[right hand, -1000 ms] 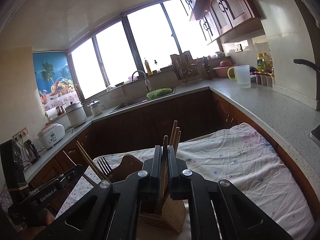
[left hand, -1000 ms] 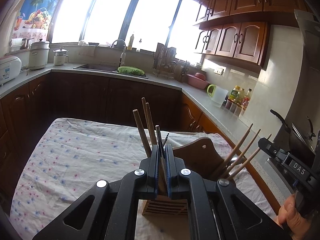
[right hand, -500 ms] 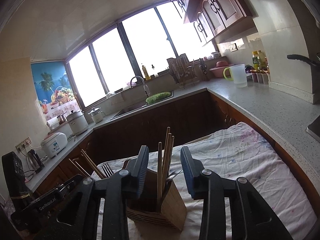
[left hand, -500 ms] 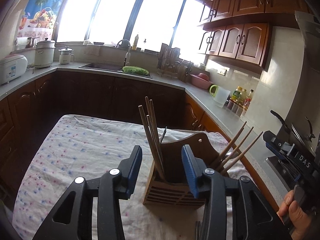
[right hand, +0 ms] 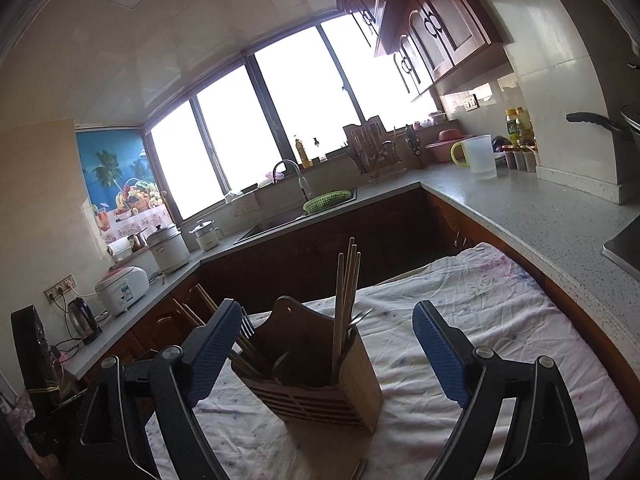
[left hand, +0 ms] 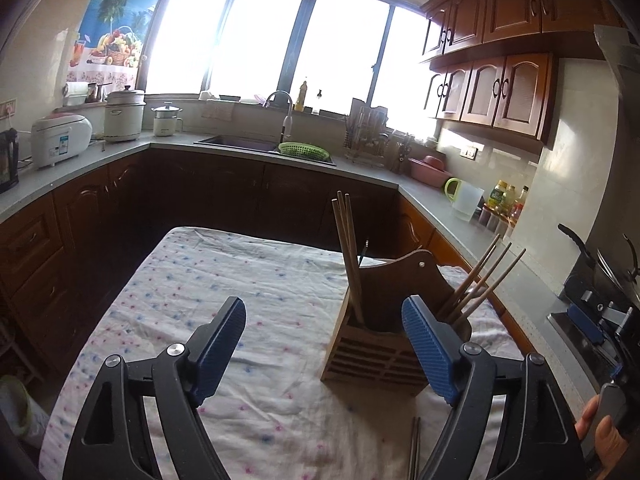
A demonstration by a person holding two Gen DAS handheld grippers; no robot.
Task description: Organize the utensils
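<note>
Both grippers have spread wide and let go since a moment ago. Chopsticks (left hand: 349,256) stand upright in the wooden holder (left hand: 380,344) on the flowered cloth (left hand: 224,280), between the left gripper (left hand: 324,348) and right gripper (right hand: 324,354) fingers, untouched.
</note>
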